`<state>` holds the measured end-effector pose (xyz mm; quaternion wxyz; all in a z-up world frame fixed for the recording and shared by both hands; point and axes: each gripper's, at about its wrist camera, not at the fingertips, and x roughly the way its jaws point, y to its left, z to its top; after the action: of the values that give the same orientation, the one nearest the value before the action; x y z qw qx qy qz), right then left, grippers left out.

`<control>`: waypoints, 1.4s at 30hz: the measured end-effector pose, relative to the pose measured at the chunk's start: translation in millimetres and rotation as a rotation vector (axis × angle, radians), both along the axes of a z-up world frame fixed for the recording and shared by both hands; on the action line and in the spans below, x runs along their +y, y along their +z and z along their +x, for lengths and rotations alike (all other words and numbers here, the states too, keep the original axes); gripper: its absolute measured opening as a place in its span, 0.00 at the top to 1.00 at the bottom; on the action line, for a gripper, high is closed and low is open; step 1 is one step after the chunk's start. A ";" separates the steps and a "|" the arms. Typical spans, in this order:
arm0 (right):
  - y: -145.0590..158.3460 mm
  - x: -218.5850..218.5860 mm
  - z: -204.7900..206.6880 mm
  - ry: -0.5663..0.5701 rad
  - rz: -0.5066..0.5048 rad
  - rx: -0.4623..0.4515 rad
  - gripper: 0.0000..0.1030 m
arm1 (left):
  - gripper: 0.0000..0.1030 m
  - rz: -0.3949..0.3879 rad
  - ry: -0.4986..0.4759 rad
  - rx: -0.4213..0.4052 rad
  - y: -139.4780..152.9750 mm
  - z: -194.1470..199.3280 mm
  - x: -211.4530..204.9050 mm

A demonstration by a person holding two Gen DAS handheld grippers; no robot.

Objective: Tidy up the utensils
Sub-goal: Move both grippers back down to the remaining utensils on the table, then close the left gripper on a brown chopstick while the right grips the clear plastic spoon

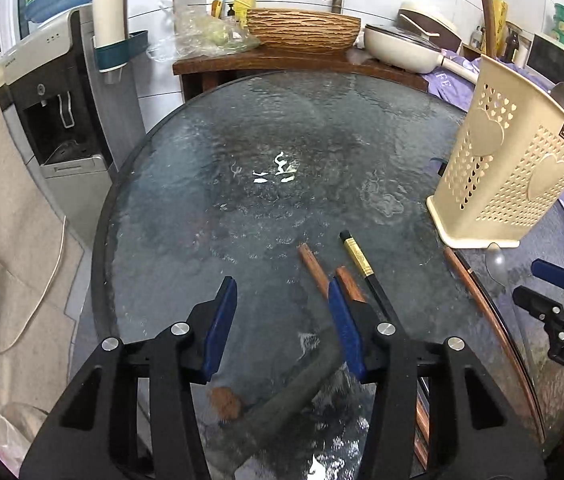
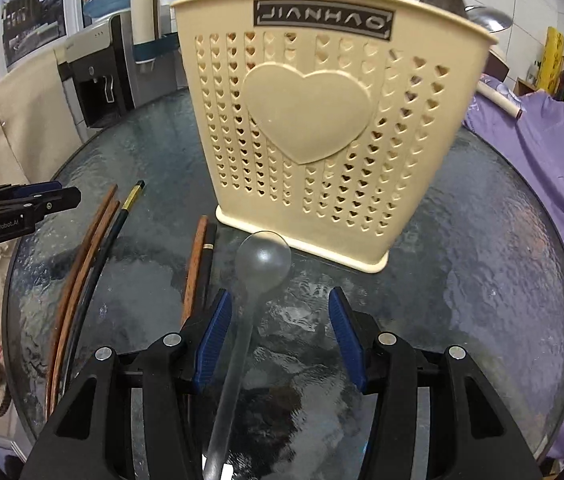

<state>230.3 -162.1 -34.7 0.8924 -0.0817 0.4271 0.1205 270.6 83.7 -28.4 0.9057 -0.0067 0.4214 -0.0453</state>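
Clear spoon (image 2: 256, 272) on the glass desk (image 2: 462, 280), just before the cream utensil holder (image 2: 310, 120).

Its handle runs back between the right claw (image 2: 278, 336), whose jaws stand apart, touching nothing. The left claw (image 1: 282, 320), also apart and empty, hangs by the wooden chopsticks (image 1: 314, 268) and a black one (image 1: 362, 264). Best to centre on the thin handle, close squarely, then lift upright into the holder.
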 end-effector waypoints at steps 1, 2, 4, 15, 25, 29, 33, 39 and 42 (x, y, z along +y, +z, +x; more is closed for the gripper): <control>-1.4 2.7 0.9 0.001 -0.004 0.002 0.52 | 0.54 0.001 -0.006 0.002 -0.5 2.6 -0.1; -3.2 5.2 2.4 0.000 -0.010 0.007 0.52 | 0.55 -0.001 -0.011 0.004 -1.2 4.3 -0.1; -6.5 9.0 4.9 -0.007 -0.026 0.016 0.54 | 0.58 -0.001 -0.016 0.009 -2.5 7.8 -0.7; -9.3 16.8 17.4 -0.034 0.013 0.038 0.60 | 0.64 -0.023 -0.024 0.047 -15.3 30.7 -2.2; -10.6 22.8 21.5 -0.080 0.045 0.032 0.61 | 0.65 -0.074 -0.032 0.057 -11.4 39.0 -5.6; -10.6 23.0 21.4 -0.080 0.031 0.027 0.61 | 0.66 -0.055 -0.044 0.064 -12.5 42.6 -10.1; -10.8 24.5 23.5 -0.087 0.031 0.027 0.64 | 0.69 -0.034 -0.043 0.074 -17.9 50.4 -15.8; -11.1 26.4 27.1 -0.097 0.034 0.028 0.66 | 0.77 0.025 -0.062 0.078 -17.3 50.3 -24.9; -11.2 27.5 27.7 -0.097 0.030 0.028 0.66 | 0.81 0.050 -0.076 0.067 -17.7 45.1 -28.2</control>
<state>258.0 -134.6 -46.0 0.8923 -0.0456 0.4411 0.0848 315.8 55.5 -46.0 0.8887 0.0304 0.4523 -0.0689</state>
